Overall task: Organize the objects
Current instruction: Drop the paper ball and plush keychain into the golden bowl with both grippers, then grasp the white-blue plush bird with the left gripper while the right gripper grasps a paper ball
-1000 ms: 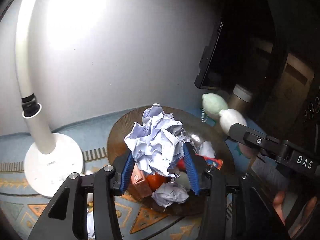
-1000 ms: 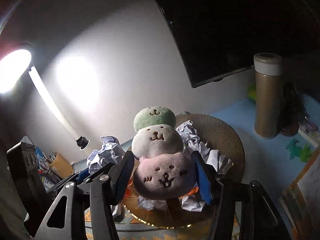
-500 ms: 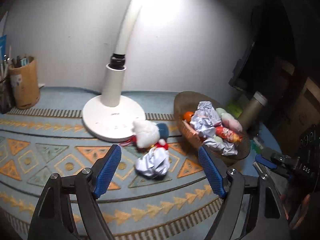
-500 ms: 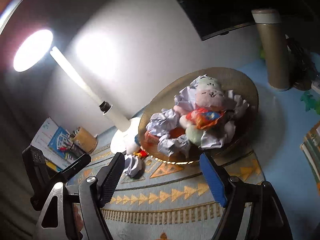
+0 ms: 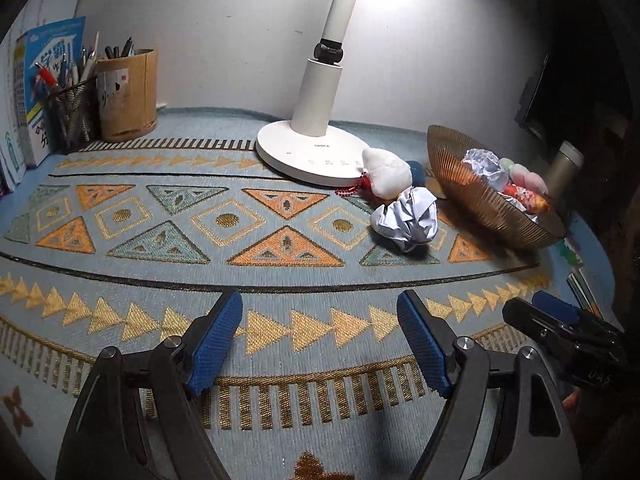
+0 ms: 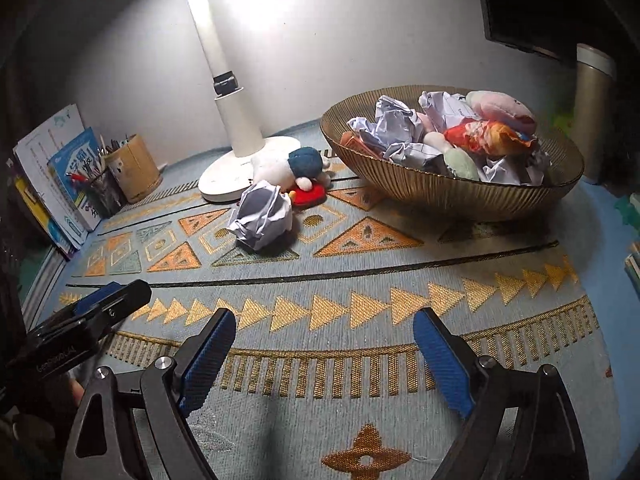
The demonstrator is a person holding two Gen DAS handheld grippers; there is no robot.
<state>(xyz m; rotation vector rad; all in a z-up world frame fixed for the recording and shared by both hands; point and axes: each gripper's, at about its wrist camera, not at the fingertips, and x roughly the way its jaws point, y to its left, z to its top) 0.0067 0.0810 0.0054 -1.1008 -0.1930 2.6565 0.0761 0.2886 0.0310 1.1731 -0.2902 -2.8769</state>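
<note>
Both the left gripper [image 5: 320, 340], its fingers spread and empty, and the right gripper [image 6: 324, 354], its empty fingers opening, should probably approach the crumpled white paper ball [image 5: 404, 218] lying just beside the ribbed golden bowl [image 6: 452, 194], straddling it squarely.

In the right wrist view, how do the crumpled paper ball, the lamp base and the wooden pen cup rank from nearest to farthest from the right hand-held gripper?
From the right hand-held gripper:
1. Crumpled paper ball, on the mat, centre-left.
2. Lamp base, just behind it.
3. Wooden pen cup, far left by the wall.
</note>
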